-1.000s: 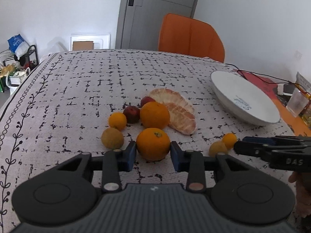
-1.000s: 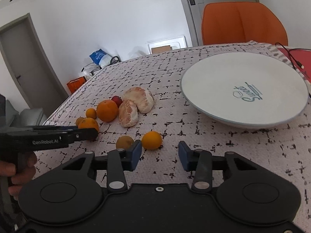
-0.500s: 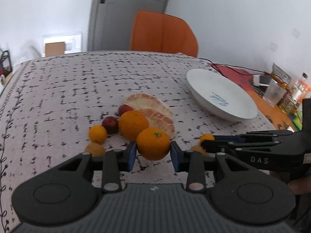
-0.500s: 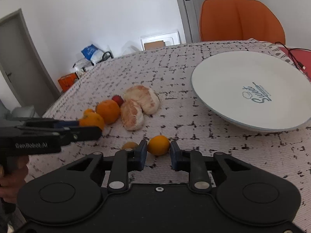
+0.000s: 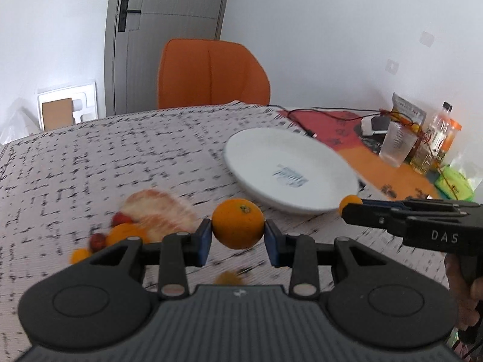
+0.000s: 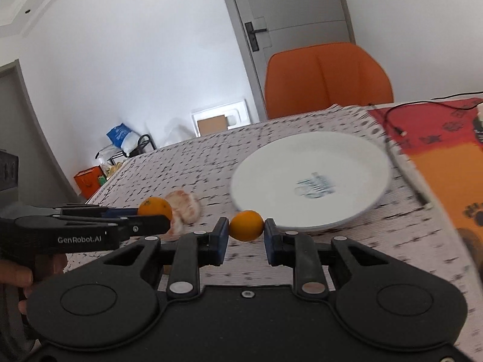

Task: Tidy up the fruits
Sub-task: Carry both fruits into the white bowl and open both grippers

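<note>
**Two claws, one fruit apiece, bound for the plate**

Left gripper (image 5: 237, 240): pinched on large orange (image 5: 237, 223), clear of the tablecloth (image 5: 90, 157). Right gripper (image 6: 246, 240): pinched on small orange (image 6: 246, 225). Step: carrying. Next, by my reckoning: reach over the white plate (image 6: 356, 150), lower, release gently.

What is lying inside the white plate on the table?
The white plate holds no fruit; only a blue printed logo shows inside. Its near rim is partly covered by the small orange in the right tongs.
</note>
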A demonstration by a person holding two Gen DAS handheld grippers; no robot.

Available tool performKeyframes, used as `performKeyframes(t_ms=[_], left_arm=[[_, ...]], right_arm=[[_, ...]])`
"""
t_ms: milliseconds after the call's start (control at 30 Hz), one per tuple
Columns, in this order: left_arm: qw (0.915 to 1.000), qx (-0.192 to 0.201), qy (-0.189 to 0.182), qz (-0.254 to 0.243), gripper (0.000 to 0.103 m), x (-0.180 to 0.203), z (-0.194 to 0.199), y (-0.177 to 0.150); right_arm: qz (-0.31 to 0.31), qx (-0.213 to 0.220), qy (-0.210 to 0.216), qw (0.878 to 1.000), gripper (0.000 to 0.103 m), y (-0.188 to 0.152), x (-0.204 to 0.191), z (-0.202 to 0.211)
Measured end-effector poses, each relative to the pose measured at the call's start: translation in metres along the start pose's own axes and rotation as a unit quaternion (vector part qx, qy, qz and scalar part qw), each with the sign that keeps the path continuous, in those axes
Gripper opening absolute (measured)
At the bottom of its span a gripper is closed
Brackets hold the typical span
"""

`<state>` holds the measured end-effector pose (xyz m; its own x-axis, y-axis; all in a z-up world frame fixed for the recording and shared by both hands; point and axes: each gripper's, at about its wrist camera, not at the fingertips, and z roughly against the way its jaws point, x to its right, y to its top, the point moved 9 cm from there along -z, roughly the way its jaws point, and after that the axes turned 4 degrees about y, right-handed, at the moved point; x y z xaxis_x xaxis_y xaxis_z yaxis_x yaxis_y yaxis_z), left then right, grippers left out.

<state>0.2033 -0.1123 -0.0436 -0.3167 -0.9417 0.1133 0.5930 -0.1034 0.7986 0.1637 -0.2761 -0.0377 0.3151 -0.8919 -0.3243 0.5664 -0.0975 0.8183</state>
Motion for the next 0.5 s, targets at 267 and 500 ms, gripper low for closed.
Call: performKeyframes(t_ms=[267,500], left_arm=[[0.9994,0.016,0.028,0.010,0.035,0.040,-0.021,0.026],[0.9984,-0.003,0.054,0.013,0.036,0.054,-0.056,0.040]], right_arm=[[-0.005,0.017,0.009,1.000,0.023,0.018,0.055,0.018],[-0.015,0.005,0.022,1.000,0.023,0.023,0.098,0.002]])
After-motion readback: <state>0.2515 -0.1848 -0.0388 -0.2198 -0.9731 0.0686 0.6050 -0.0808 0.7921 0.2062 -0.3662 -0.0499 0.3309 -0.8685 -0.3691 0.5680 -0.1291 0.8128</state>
